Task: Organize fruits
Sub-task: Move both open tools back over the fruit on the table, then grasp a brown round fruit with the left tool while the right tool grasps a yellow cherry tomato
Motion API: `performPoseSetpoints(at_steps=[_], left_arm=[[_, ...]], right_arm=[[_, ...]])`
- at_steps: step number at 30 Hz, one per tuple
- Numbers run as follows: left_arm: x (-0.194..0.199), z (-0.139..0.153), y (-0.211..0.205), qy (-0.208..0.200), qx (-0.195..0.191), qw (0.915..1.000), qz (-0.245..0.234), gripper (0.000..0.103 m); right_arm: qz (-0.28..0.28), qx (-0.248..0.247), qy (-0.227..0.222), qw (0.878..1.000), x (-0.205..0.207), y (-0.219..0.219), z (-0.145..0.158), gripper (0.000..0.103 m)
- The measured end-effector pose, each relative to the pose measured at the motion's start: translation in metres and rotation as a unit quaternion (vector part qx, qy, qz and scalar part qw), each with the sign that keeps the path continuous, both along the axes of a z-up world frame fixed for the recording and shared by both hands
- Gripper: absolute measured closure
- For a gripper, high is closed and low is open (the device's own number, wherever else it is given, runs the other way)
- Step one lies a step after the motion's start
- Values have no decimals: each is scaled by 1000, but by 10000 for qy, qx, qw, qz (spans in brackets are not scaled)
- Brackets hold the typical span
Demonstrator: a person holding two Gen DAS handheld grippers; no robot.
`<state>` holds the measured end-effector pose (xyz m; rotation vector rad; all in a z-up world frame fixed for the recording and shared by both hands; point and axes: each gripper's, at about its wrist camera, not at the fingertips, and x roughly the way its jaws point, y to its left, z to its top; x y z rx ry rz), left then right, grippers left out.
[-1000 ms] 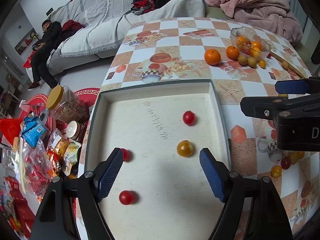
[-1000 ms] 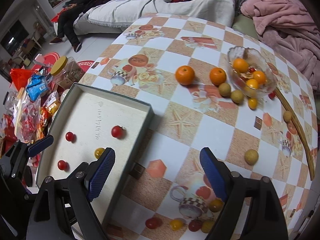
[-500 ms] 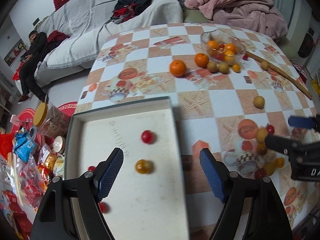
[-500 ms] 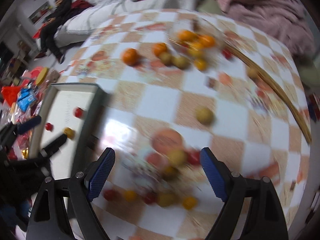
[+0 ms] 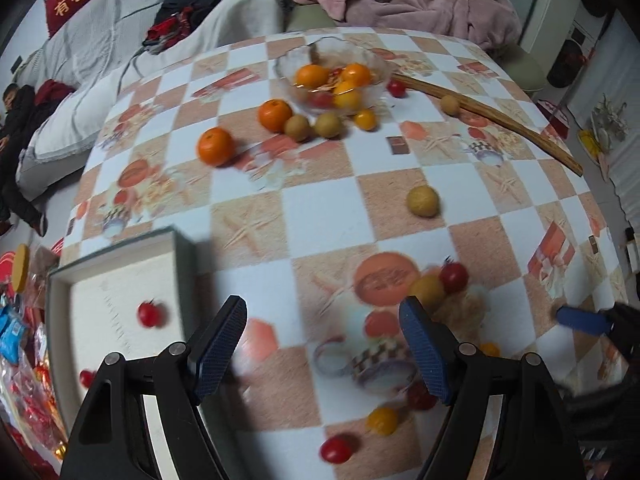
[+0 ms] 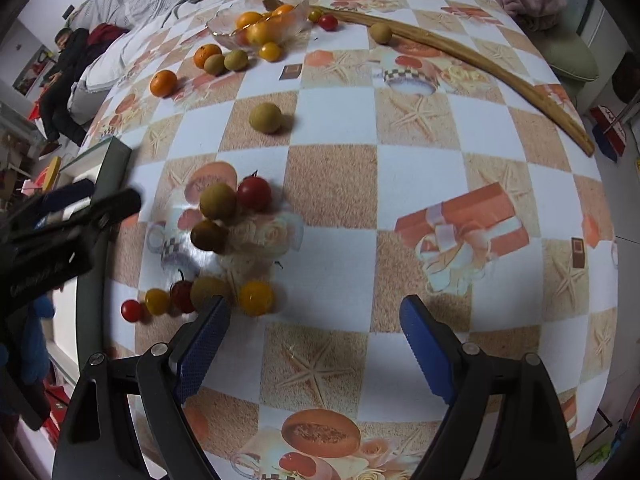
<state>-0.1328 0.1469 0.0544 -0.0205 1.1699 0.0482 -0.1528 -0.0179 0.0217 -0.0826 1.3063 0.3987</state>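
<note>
Tomatoes: two red ones (image 5: 150,314) in the tray (image 5: 60,280); both grippers (image 5: 322,344) (image 6: 316,344) gape, holding nothing.

Checkered table (image 6: 420,184) w/ glass bowl (image 6: 298,2), gray tray (image 5: 182,264), wooden stick (image 6: 460,54), scattered fruit.

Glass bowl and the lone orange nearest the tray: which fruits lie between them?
In the right wrist view, another orange and two brownish-green fruits lie between the glass bowl and the lone orange.
</note>
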Motion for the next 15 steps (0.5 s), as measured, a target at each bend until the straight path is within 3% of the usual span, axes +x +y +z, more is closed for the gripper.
performPoseSetpoints(at_steps=[7,12,15], left_arm=[[46,-8,-29,-17,-42,9993,-376,23],[69,-25,-42,101,-58,9990,-432,23],[79,-32,-48,161,-53,9988,-458,23]], right_arm=[[422,-67,-187,9989,-10,10,-5,15],[760,-196,-250,9966,-14,21,-16,33],[981,-324,-471,9935,-17,29,-18,33]])
